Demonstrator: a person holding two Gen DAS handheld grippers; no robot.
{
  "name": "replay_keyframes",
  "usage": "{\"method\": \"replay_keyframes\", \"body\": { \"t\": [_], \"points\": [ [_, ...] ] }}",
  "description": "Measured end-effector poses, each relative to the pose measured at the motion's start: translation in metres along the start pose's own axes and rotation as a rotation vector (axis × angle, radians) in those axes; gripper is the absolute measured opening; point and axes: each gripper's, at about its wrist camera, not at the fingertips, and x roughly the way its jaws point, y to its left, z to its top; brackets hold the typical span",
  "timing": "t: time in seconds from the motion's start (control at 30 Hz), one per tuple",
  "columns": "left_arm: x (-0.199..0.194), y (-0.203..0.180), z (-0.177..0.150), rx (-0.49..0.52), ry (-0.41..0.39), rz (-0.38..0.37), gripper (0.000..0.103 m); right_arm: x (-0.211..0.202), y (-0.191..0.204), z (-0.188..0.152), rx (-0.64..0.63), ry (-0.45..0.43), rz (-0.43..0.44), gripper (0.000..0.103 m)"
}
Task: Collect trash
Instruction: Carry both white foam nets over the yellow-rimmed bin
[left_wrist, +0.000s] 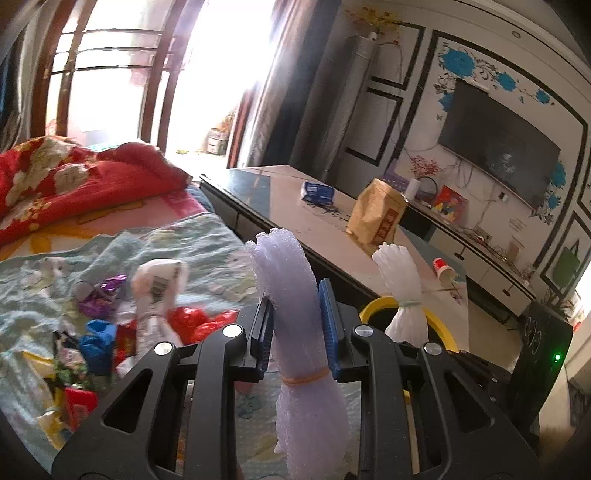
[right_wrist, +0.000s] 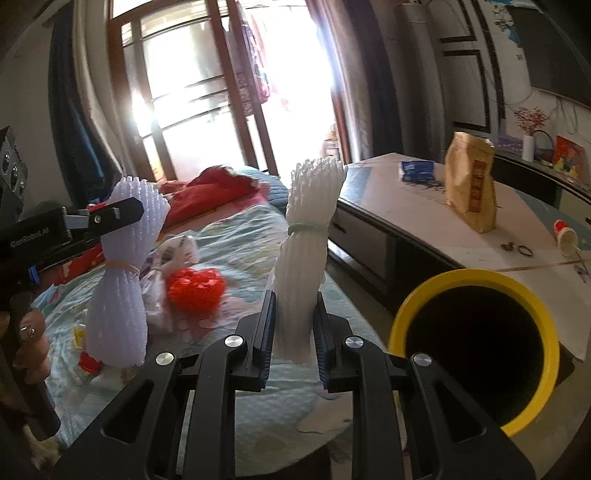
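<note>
My left gripper (left_wrist: 295, 314) is shut on a pale lilac foam-net bundle (left_wrist: 284, 266) tied with an orange rubber band, held upright above the bed. The right wrist view shows that same bundle (right_wrist: 118, 295) at the left, with the left gripper (right_wrist: 122, 218) clamped near its top. My right gripper (right_wrist: 293, 325) is shut on a white foam-net bundle (right_wrist: 310, 221) bound with a green band, also upright (left_wrist: 400, 280). A black bin with a yellow rim (right_wrist: 476, 277) stands just right of the right gripper, its mouth facing up. More trash (left_wrist: 103, 314) lies scattered on the bedspread.
A low table (right_wrist: 406, 225) runs beside the bed, carrying a brown paper bag (right_wrist: 471, 184), a blue pack (right_wrist: 417, 171) and a tipped paper cup (right_wrist: 565, 232). A red quilt (left_wrist: 74, 177) is heaped at the head of the bed. A hand (right_wrist: 29, 347) holds the left gripper's handle.
</note>
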Motion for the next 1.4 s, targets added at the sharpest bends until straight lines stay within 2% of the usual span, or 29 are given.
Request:
{"method": "replay_keyframes", "body": {
  "t": [0.67, 1.03, 1.4],
  "points": [
    [0.053, -0.072, -0.007, 0.082, 0.030, -0.109, 0.017, -0.021, -0.087, -0.019, 0.185, -0.006, -0.188, 0.019],
    [0.092, -0.106, -0.016, 0.115, 0.052, -0.183, 0.017, -0.021, -0.132, -0.034, 0.299, 0.040, -0.278, 0.019],
    [0.136, -0.141, -0.031, 0.158, 0.117, -0.228, 0.017, -0.018, -0.160, -0.050, 0.376, 0.086, -0.329, 0.019]
  ]
}}
